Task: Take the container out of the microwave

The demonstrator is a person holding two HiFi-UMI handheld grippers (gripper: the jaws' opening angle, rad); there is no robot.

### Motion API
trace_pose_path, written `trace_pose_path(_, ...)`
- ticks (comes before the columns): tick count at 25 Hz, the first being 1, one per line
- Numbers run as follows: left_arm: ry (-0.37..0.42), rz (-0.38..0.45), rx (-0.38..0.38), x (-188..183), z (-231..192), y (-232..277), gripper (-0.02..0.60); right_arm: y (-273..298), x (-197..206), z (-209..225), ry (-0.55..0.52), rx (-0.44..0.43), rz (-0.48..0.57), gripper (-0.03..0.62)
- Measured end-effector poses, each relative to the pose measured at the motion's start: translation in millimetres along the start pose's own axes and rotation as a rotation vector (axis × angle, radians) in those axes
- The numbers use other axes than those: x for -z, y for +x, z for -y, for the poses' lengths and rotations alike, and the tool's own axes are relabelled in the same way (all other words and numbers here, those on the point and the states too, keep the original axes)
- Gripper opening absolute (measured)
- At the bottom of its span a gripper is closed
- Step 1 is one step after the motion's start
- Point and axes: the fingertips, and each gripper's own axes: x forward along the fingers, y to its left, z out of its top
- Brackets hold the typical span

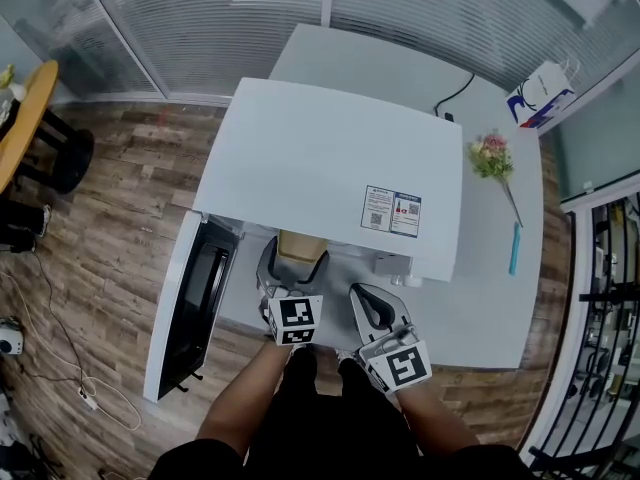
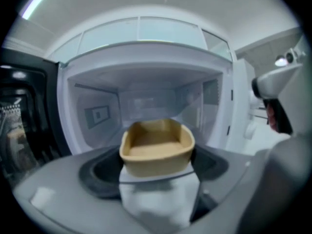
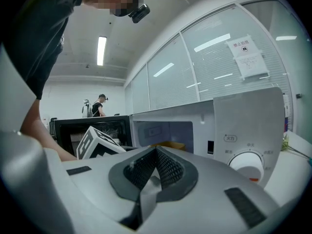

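The microwave (image 1: pixel 330 158) stands on the white tabletop (image 1: pixel 480 298) with its door (image 1: pixel 185 308) swung wide open to the left. The tan, open-topped container (image 2: pixel 156 147) sits at the near edge of the cavity, just inside the mouth, and looks empty.

The left gripper (image 1: pixel 294 268) reaches into the opening with its jaws spread wide. One is on each side of the container, and in the left gripper view the dark pads (image 2: pixel 100 172) appear to meet its left and right walls, so it seems to be clamped across its width. The right gripper (image 3: pixel 156 152) hangs near the person, right of the opening and in front of the control dial (image 3: pixel 248 165), with its jaws closed together on nothing.

The step in hand looks like the grasp itself, with the withdrawal not yet made. The next move calls for a straight pull toward the near side, keeping the container level and low enough to pass under the top of the cavity, then clear of the door on the left before setting it on the tabletop.
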Motion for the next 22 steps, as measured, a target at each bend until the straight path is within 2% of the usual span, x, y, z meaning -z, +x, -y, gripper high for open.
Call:
trace_pose_path(11,0.022,0.034,-0.033,-10,20,-70,0.436,-9,-13,-14,-0.061,-0.037,0.009,-0.003)
trace_pose_path(16,0.013,0.061,-0.029,-14,31,-109,0.436,-20,-26,-21,-0.074,-0.051,0.041,-0.003)
trace_pose_path(22,-0.001,0.087,-0.063,-20,29,-157,0.436,-35,-47,-28,-0.093,-0.063,0.091,-0.005)
